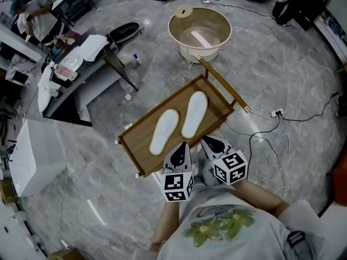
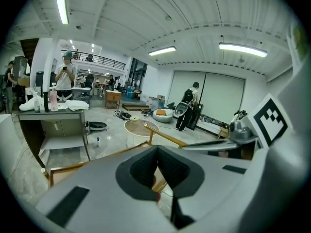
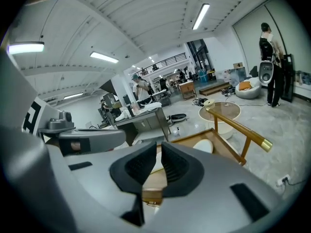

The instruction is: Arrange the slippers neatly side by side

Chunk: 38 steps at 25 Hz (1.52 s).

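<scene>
The two slippers (image 1: 179, 122) lie soles up on the wooden tray (image 1: 217, 110) in the middle of the head view. They are close beside each other and roughly parallel. The one toward the upper right sits a little further along than its mate, so their ends are not quite level. The job looks all but done, with at most a small nudge left to even them up.

Both grippers hang at the near edge of the tray, clear of the slippers. The left gripper (image 1: 180, 151) has its jaws pressed together with nothing between them. The right gripper (image 1: 216, 143) shows only a thin slit between its pads and is likewise empty.

Only the head view gives the whole layout: both slippers, the tray's brass handle (image 1: 222, 85), and the round tub (image 1: 199, 34) beyond it at the top of the frame.

The right gripper view catches just a white sliver of one slipper (image 3: 204, 147) above its jaws. The left gripper view shows the tray rim (image 2: 65, 168) but no slipper.

The two gripper views show the jaws closely, and also people standing far across the room.
</scene>
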### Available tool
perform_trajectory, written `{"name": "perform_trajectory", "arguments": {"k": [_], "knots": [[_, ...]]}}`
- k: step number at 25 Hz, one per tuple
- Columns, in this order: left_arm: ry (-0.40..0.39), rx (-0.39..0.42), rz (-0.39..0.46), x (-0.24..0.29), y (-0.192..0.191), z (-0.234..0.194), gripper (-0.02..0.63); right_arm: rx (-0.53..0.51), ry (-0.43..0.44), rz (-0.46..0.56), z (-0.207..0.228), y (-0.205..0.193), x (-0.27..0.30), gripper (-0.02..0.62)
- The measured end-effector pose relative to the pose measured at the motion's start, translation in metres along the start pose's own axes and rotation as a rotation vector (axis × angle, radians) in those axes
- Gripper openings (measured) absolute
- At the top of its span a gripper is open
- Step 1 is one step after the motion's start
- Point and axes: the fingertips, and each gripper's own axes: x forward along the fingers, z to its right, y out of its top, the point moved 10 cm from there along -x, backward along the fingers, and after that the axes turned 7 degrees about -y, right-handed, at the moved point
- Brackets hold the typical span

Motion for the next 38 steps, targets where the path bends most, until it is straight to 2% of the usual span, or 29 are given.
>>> {"name": "perform_trajectory", "arguments": {"k": [5,17,38], "knots": [[0.025,-0.015,-0.021,0.018,0.003,-0.014,0.015,0.067,0.022,-0.056,0.012,0.009,0.027,0.079],[0.03,-0.022,-0.079,0.063,-0.007,-0.035,0.015,0.201,-0.029,-0.147,0.045,0.011,0.084,0.161],[0.052,-0.095,-0.153,0.114,-0.044,-0.081,0.015,0.305,-0.155,-0.299,0.085,-0.036,0.186,0.175]]}}
